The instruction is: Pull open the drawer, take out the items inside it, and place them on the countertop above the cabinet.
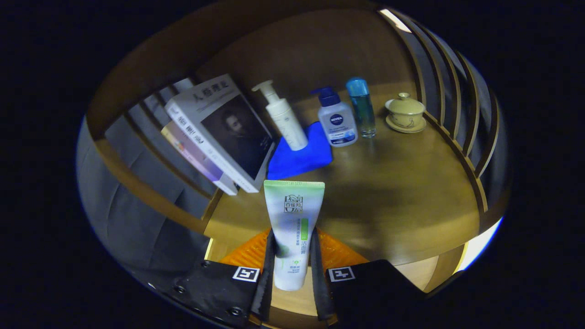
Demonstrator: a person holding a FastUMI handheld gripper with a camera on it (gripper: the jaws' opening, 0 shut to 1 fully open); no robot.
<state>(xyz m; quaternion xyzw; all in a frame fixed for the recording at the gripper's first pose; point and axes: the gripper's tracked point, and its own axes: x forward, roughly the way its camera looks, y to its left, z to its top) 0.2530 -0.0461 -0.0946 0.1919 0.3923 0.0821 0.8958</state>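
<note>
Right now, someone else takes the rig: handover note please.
Gripper: shut on the white-and-green squeeze tube, both fingers pressing its sides, held above the wooden countertop.
Ahead on the countertop: stacked books, white pump bottle on a blue cloth, white bottle with a blue pump, clear blue bottle, lidded ceramic cup.
Left: set the tube down, release.

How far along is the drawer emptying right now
Already on the wooden countertop: a white pump bottle on a blue cloth, a white bottle with a blue pump and a clear blue bottle. In hand: the gripper jaws clamp a white-and-green tube above it, not yet released. The drawer's contents can't be judged.
</note>
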